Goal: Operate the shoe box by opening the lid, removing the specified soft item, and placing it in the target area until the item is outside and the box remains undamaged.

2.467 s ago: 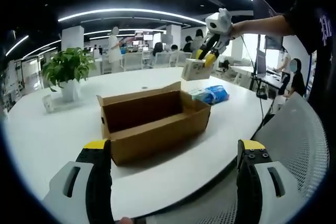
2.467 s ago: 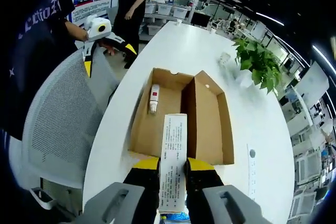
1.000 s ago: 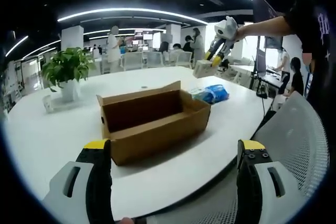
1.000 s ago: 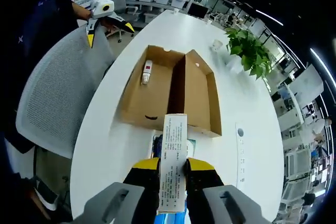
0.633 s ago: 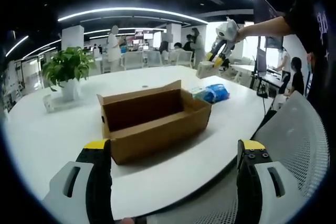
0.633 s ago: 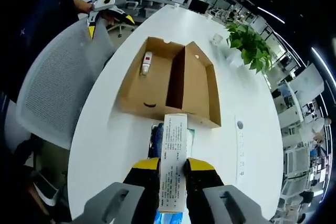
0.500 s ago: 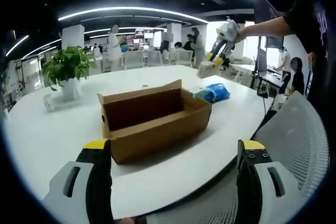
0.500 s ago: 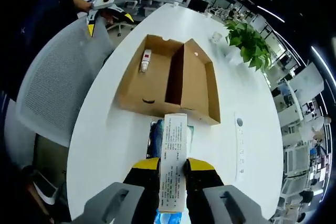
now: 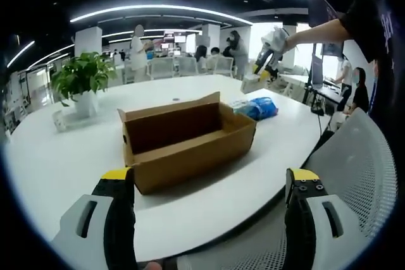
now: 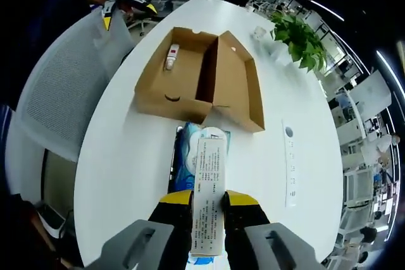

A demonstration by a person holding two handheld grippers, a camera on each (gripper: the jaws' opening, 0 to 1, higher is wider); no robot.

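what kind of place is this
Most likely an open-plan office: a big white table with a potted plant, a mesh chair, rows of desks with people behind, and strip ceiling lights.

White table [image 10: 126, 137]: open cardboard box [image 10: 190, 74], blue pack [image 10: 190, 153] just beside it, potted plant [image 9: 81, 83], white strip [image 10: 290, 172] near edge.

There was one open cardboard box [image 10: 199, 80], one tube [image 10: 171, 56] inside it, one blue packet [image 10: 190, 150], one white carton [image 10: 209, 200], one potted plant [image 10: 297, 36].
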